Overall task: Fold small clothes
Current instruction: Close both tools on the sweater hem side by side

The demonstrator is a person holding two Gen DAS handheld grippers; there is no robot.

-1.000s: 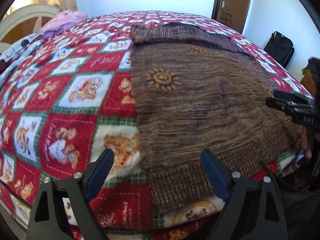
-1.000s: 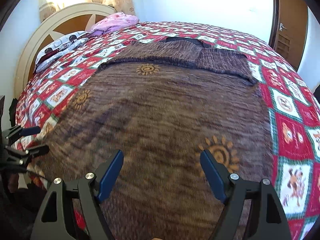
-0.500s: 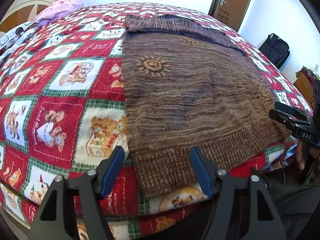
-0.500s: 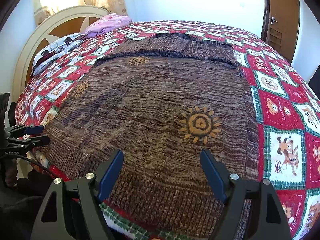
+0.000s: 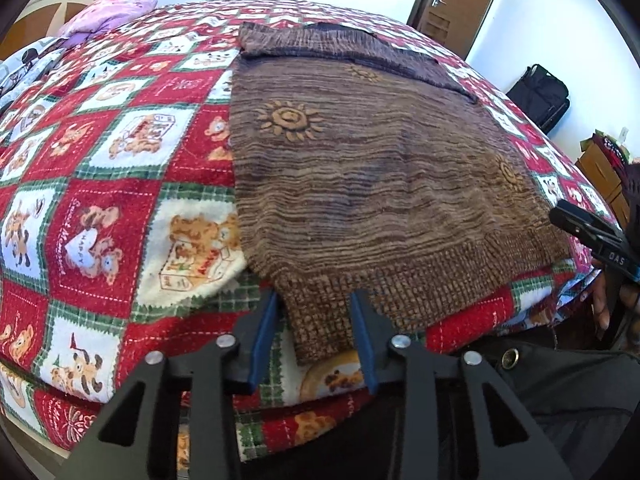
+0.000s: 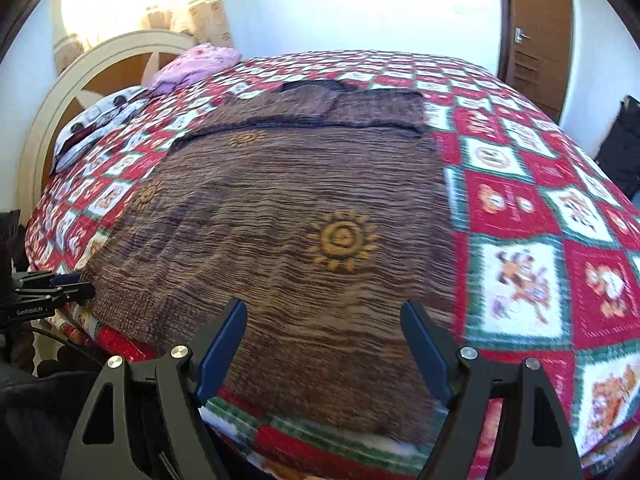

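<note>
A brown knitted sweater (image 5: 380,184) with orange sun motifs lies flat on the bed, sleeves folded across its far end. Its ribbed hem hangs over the near bed edge. My left gripper (image 5: 316,300) is half closed around the hem's left corner, its blue pads on either side of the fabric with a gap still showing. My right gripper (image 6: 324,316) is wide open over the hem near the right corner of the sweater (image 6: 304,240). Each gripper shows at the edge of the other view: the right one (image 5: 580,232), the left one (image 6: 60,288).
A red, white and green teddy-bear quilt (image 5: 100,200) covers the bed. A pink cloth (image 6: 196,64) and pillows lie by the headboard (image 6: 80,80). A brown door (image 5: 460,0) and a black bag (image 5: 540,92) stand beyond the bed. The person's dark clothing is at the near edge.
Both grippers drew back to the near hem. The left jaws narrowed from wide open to half closed around the hem's left corner. The right jaws stayed wide open.
</note>
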